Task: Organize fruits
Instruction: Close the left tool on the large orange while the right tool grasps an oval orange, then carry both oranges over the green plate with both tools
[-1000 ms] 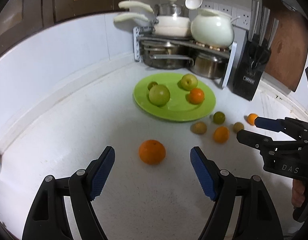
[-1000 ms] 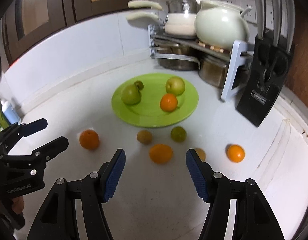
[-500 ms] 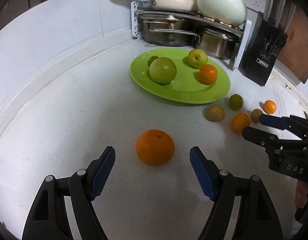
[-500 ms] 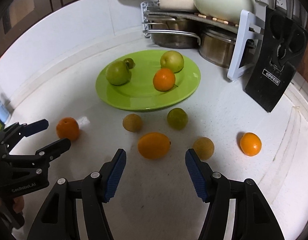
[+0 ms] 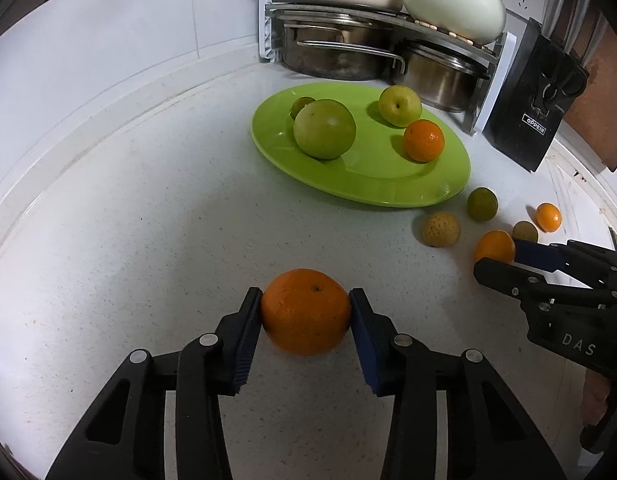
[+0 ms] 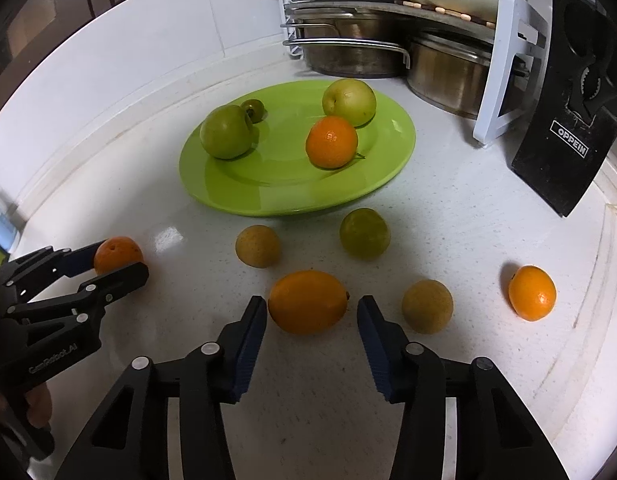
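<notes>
Jaws of the left gripper (image 5: pixel 306 304) are seen closing on a round orange (image 5: pixel 306 311) in the left wrist view; both blue pads touch its sides, and the fruit sits on the white counter (image 5: pixel 128 240). Farther back a green plate (image 5: pixel 368 188) is seen carrying a large green apple (image 5: pixel 324 129), a yellow-green apple (image 5: pixel 400 105), a small orange (image 5: pixel 423 140) and a small green fruit (image 5: pixel 301 105) half hidden behind the large apple. At the right edge the right gripper (image 5: pixel 504 258) is seen around an oval orange fruit (image 5: pixel 493 246).

Jaws of the right gripper (image 6: pixel 311 306) are seen closing around that oval orange fruit (image 6: pixel 307 301) in the right wrist view; the left pad looks in contact, while a narrow gap remains at the right pad. The fruit lies on the counter. Loose around it are two brownish fruits (image 6: pixel 257 246) (image 6: pixel 427 306), a green one (image 6: pixel 364 233) and an orange (image 6: pixel 532 293) well to the right. At the left the left gripper (image 6: pixel 118 260) is seen pinching the round orange (image 6: pixel 117 253). The plate (image 6: pixel 288 196) lies behind.
</notes>
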